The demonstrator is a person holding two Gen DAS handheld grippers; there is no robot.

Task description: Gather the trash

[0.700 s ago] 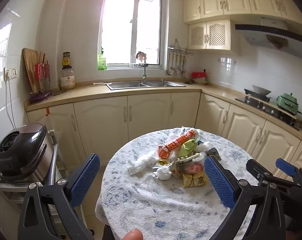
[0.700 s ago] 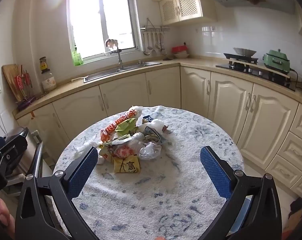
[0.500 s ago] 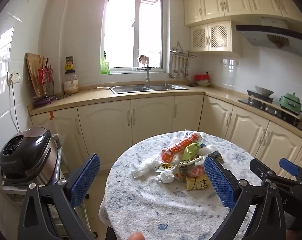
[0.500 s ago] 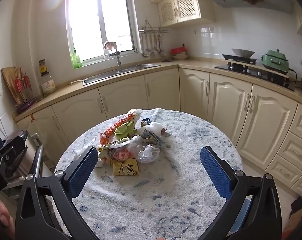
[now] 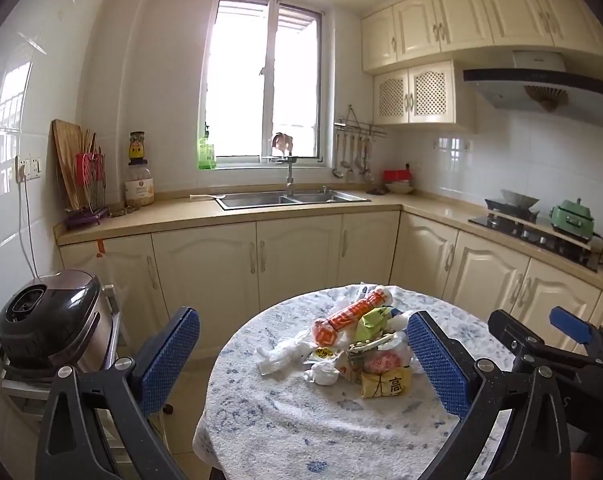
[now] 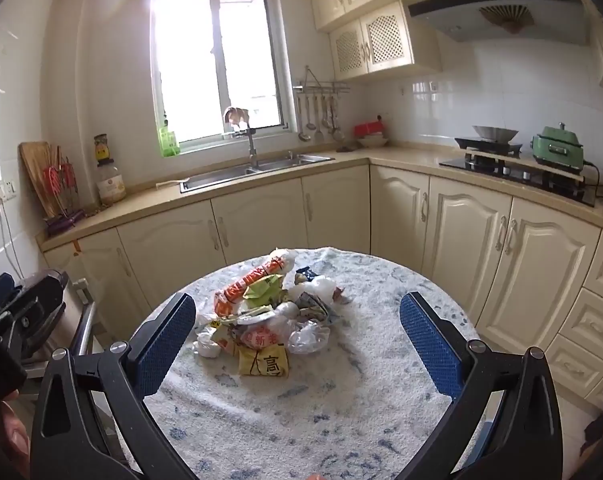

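The near edge of the round desk [image 6: 341, 420] is cut off at the bottom of both views, and the blue-patterned cloth over it hides whatever holds it up. Much of the trash pile [image 6: 267, 316] is hard to sort out: wrappers overlap, and what lies under the top layer cannot be seen. In the left wrist view the right-hand finger of the left gripper [image 5: 301, 356] covers the pile's far edge, and the right gripper's body pokes in from the right border, only partly in frame.

The pile sits on the desk's far half, towards the sink [image 6: 257, 170] cabinets. It is a loose heap. A long orange-and-white wrapper [image 6: 253, 280] lies slanted across the back, with a crumpled green packet [image 6: 263, 292] just beside it. At the front lies a yellow folded packet [image 6: 265, 362] printed with a large black character, touching a pink-labelled bag [image 6: 259, 338] behind it. A clear crumpled plastic bag [image 6: 307, 334] is just to its right, and a small white wad [image 5: 323, 374] lies at the left edge of the heap. The print on most pieces is too small to read.

Both grippers hang short of the pile, tilted slightly downward. The left gripper's jaws are spread wide with nothing between them, and the right gripper [image 6: 297, 344] is likewise fully spread, touching nothing.
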